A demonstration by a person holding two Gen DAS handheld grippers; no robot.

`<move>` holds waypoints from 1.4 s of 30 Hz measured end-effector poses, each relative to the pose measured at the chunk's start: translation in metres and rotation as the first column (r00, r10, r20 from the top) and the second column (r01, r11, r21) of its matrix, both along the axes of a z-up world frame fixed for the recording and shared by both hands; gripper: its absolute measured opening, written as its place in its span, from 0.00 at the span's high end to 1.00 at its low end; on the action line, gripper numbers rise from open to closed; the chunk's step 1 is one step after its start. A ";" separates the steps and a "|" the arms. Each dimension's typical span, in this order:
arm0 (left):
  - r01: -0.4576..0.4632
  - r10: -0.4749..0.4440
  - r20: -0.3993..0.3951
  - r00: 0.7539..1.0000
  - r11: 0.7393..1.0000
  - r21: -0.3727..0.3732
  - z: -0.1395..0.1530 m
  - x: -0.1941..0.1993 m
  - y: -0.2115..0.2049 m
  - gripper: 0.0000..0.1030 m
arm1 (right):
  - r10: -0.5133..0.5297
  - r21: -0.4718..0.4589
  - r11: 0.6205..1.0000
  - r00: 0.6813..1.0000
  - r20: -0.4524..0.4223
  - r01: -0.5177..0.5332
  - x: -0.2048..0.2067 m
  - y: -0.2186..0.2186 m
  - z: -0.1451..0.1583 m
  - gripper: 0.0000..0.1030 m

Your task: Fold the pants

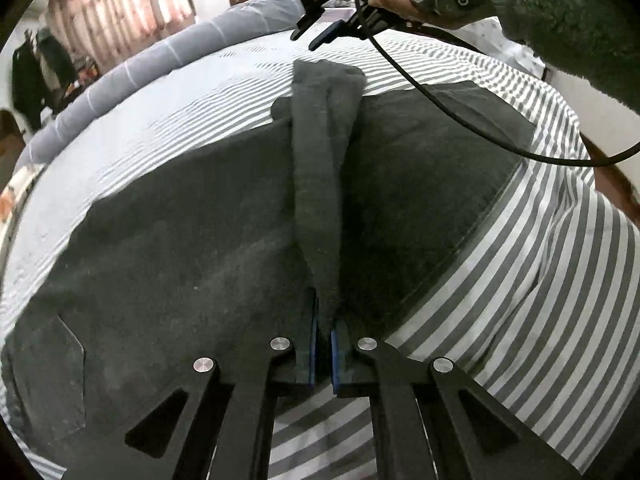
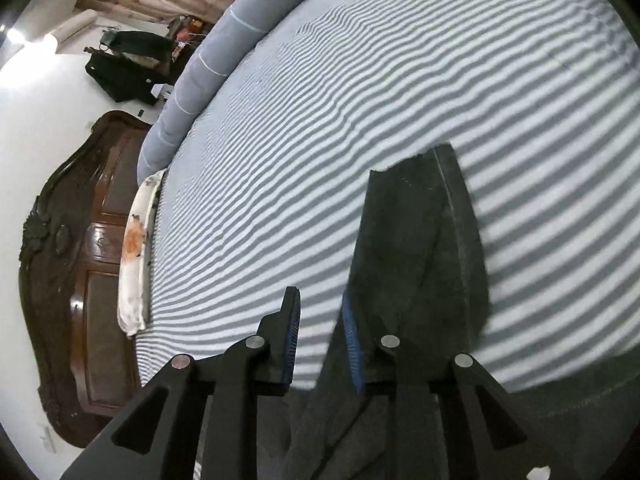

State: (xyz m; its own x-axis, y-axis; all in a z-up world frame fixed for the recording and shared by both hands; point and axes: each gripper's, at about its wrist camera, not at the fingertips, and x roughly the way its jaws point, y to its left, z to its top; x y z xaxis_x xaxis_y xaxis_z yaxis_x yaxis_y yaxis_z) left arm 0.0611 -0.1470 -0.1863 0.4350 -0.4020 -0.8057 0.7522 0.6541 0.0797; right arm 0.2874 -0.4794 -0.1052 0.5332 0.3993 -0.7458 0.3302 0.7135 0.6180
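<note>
Dark grey pants (image 1: pixel 180 240) lie spread on a grey-and-white striped bedsheet (image 1: pixel 540 280). My left gripper (image 1: pixel 323 320) is shut on a raised strip of the pants' cloth (image 1: pixel 320 168) that runs away from the fingers. My right gripper (image 1: pixel 316 38) shows in the left wrist view above the strip's far end, held by a hand, its jaws apart. In the right wrist view the right gripper (image 2: pixel 320 312) is open and empty above the sheet, with a fold of the pants (image 2: pixel 424 248) beside and under its right finger.
A rolled grey-blue quilt (image 2: pixel 208 64) lies along the far edge of the bed. A dark carved wooden headboard (image 2: pixel 80 260) and a white pillow (image 2: pixel 134 256) are at the left. A black cable (image 1: pixel 460 112) hangs from the right gripper over the pants.
</note>
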 end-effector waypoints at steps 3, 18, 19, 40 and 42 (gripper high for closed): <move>-0.006 0.006 -0.020 1.000 1.000 -0.006 -0.004 0.003 0.003 0.95 | -0.014 -0.024 1.000 1.000 0.006 0.014 -0.002 -0.010 0.003 0.78; -0.035 0.031 -0.068 0.997 0.998 -0.046 -0.013 0.012 0.011 0.96 | -0.137 -0.029 0.990 0.986 -0.095 0.134 0.009 -0.060 -0.052 0.79; -0.037 0.034 -0.073 0.997 0.998 -0.049 -0.014 0.012 0.011 0.96 | -0.139 -0.023 0.990 0.987 -0.085 0.137 0.013 -0.060 -0.053 0.79; -0.036 0.036 0.000 0.999 0.999 0.017 0.009 -0.001 -0.001 0.95 | -0.238 -0.243 0.937 0.968 0.075 0.250 -0.143 -0.111 0.077 0.96; -0.030 0.030 0.006 1.000 0.999 0.034 0.008 -0.002 -0.003 0.95 | -0.289 -0.276 0.915 0.955 0.066 0.296 -0.190 -0.125 0.080 0.97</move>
State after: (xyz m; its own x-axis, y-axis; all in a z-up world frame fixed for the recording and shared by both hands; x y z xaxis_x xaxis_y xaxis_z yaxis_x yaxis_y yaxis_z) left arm 0.0586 -0.1497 -0.1786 0.4512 -0.3610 -0.8162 0.7316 0.6733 0.1067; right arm 0.0977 -0.6045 -0.0251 0.6130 -0.0002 -0.7901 0.5382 0.7322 0.4174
